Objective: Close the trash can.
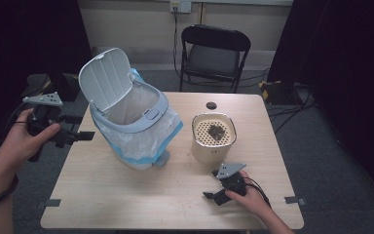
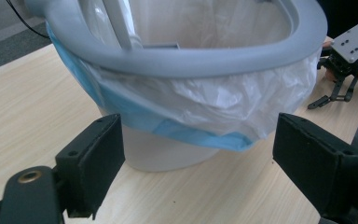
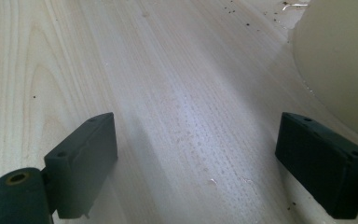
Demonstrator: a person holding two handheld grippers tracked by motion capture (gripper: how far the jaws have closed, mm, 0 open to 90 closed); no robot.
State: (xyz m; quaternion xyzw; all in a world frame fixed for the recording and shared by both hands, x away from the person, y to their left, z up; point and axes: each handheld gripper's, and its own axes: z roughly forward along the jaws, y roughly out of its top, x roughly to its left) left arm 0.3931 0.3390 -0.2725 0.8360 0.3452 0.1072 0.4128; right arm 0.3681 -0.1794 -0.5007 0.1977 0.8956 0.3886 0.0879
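The lidded trash bin [image 1: 129,122] stands on the table's [image 1: 102,195] left half, lid up, ready to receive waste. The left gripper [image 1: 80,136], jaws apart, faces it; the right gripper [image 1: 214,196], jaws apart and empty, rests near the cream strainer container [image 1: 213,138].

Counted on the table [image 1: 126,195]: one lidded bin [image 1: 126,117], one cream container [image 1: 213,138], one dark disc [image 1: 211,105] near the far edge, two grippers [image 1: 73,135] [image 1: 214,196]. One folding chair [image 1: 214,53] is seen beyond the far edge.
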